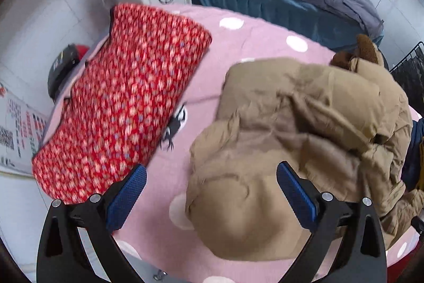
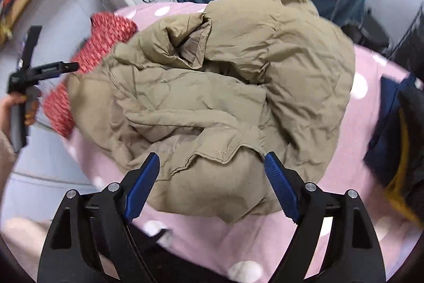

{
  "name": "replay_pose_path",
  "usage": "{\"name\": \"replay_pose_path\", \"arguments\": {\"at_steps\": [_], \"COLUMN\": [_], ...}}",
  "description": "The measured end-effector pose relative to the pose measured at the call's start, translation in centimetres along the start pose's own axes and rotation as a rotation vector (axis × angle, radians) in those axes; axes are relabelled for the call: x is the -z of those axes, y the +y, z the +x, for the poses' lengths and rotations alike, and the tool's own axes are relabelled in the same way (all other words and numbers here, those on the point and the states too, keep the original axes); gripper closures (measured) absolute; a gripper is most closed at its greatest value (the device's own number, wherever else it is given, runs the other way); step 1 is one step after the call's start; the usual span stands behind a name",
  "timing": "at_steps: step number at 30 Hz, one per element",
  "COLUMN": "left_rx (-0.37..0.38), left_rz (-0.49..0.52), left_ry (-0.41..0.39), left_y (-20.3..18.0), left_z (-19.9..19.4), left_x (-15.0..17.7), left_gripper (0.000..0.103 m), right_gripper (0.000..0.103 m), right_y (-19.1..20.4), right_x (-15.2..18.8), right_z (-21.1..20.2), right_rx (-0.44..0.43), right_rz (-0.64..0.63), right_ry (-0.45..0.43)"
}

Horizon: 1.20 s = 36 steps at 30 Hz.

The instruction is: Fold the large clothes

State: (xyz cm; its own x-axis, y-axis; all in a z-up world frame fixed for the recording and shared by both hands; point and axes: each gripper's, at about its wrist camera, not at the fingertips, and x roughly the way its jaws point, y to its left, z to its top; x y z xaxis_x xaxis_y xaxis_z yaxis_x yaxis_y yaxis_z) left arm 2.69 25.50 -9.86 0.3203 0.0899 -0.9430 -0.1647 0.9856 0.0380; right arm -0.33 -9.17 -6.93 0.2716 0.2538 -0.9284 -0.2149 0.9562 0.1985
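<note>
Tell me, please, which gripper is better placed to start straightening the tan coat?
Probably the right gripper: open, over the tan coat with a hem edge between its fingers. The left gripper hangs over the coat's edge near the red garment.
</note>
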Motion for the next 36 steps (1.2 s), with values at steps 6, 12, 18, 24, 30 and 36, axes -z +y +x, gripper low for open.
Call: {"name": "replay_pose_path", "arguments": {"at_steps": [6,12,18,24,30,36], "left_rx": [0.009,-0.002,0.059,0.113,0.122,0.145], "left_rz": [-0.059,-0.049,-0.052,0.054,0.122,0.063], "left_ry": [0.051,0.056,0.092,0.136,0.156,0.216], "left_y": [1.3,2.5,3.7,1.4,0.9,1.0], "left_z": [1.7,1.5,1.4,0.8,0.1,2.6], "left_x": [2.2,3.4,4.7,6.5,9.0,10.8], "left_gripper": [0.007,0.006,0.005,0.005,0.006,0.007], "right_gripper": [0.023,0.085,0.088,0.085,0.050,0.030], "right_y": [-0.5,-1.4,-4.7,-7.2,-8.6,-6.3], "right_x": [-0.2,5.0,13.6,20.4,22.9,20.0], "right_z": [2.9,3.2,2.0,3.1,1.5,-0.8], "right_rx": [0.089,0.055,0.147,0.227,0.176,0.210], "right_rz": [0.087,0.072,0.100,0.140,0.293,0.178], "right_ry": [0.079,0.149,0.276,0.420,0.413,0.263]}}
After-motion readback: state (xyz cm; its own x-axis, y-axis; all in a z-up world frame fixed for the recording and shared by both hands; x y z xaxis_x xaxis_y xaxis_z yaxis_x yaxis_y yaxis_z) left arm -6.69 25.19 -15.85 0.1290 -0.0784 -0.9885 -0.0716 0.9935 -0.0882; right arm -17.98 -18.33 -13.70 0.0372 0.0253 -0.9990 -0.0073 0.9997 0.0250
